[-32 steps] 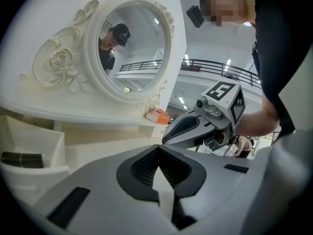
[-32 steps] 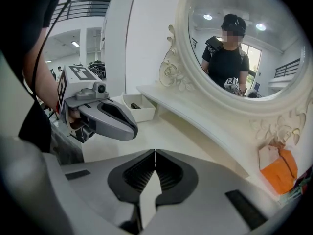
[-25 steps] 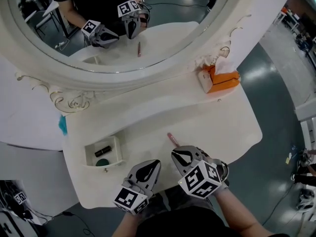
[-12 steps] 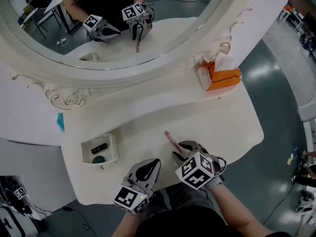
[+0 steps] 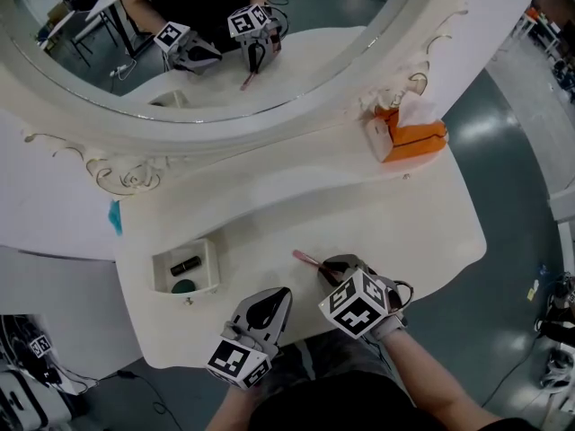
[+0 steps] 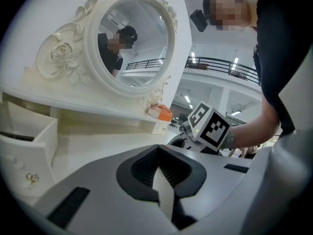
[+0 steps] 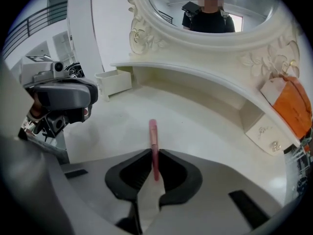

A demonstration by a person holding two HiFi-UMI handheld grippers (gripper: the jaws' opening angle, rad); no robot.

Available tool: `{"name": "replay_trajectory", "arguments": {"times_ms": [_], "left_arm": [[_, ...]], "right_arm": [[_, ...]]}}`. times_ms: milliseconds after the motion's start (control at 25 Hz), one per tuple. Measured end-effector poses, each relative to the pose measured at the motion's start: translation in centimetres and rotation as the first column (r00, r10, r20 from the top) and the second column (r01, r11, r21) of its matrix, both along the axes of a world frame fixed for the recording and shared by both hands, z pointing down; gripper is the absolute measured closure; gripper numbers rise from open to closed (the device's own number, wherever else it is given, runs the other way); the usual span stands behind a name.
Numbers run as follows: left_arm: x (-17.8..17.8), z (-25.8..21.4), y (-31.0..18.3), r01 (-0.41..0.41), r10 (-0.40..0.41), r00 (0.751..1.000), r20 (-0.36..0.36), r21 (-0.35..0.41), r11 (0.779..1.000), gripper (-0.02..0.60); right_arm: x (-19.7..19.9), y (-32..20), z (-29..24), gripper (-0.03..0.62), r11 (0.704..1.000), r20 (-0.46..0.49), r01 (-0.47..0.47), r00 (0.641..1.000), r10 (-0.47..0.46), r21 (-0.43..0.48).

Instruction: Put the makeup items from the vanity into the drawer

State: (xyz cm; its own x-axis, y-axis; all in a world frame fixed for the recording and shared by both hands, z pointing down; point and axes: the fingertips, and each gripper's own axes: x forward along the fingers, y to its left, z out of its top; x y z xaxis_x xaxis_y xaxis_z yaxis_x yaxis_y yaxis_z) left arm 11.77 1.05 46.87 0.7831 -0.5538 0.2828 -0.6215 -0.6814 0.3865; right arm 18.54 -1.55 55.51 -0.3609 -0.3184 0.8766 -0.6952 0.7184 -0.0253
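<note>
Right gripper (image 7: 152, 155) jaws, just closing, pinch the slim pink makeup stick (image 7: 153, 130), whose long axis points straight ahead. The pulled-out white drawer (image 5: 213, 263) lies leftward at the white vanity's (image 5: 404, 232) left edge. The left gripper (image 5: 274, 299), jaws pressed together, is nearer it.

This looks like a big hall used as a lab or workshop, with a bedroom corner only staged inside it. A white carved vanity desk (image 5: 431, 232) with an oval mirror (image 5: 314, 61) stands on a bare, shiny grey floor (image 5: 503, 178). Behind the person, an upper-level railing (image 6: 220, 65) and ceiling strip lights (image 6: 196, 56) are seen.
</note>
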Motion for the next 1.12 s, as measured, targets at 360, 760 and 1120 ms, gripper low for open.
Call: {"name": "replay_trajectory", "arguments": {"times_ms": [360, 760, 1120], "left_arm": [[-1.1, -0.3, 0.0, 0.017, -0.017, 1.000, -0.013, -0.003, 1.000, 0.568], [-4.4, -1.0, 0.1, 0.068, -0.067, 0.997, -0.025, 0.007, 0.998, 0.568], [-8.8, -1.1, 0.4, 0.135, -0.134, 0.991, -0.029, 0.008, 0.991, 0.568]], "right_arm": [[-0.8, 0.2, -1.3, 0.542, 0.999, 0.004, 0.034, 0.999, -0.034, 0.040], [-5.5, -0.6, -4.6, 0.542, 0.990, 0.034, 0.107, 0.993, -0.110, 0.094], [-10.9, -0.6, -6.3, 0.542, 0.977, 0.055, 0.184, 0.980, -0.191, 0.111]]}}
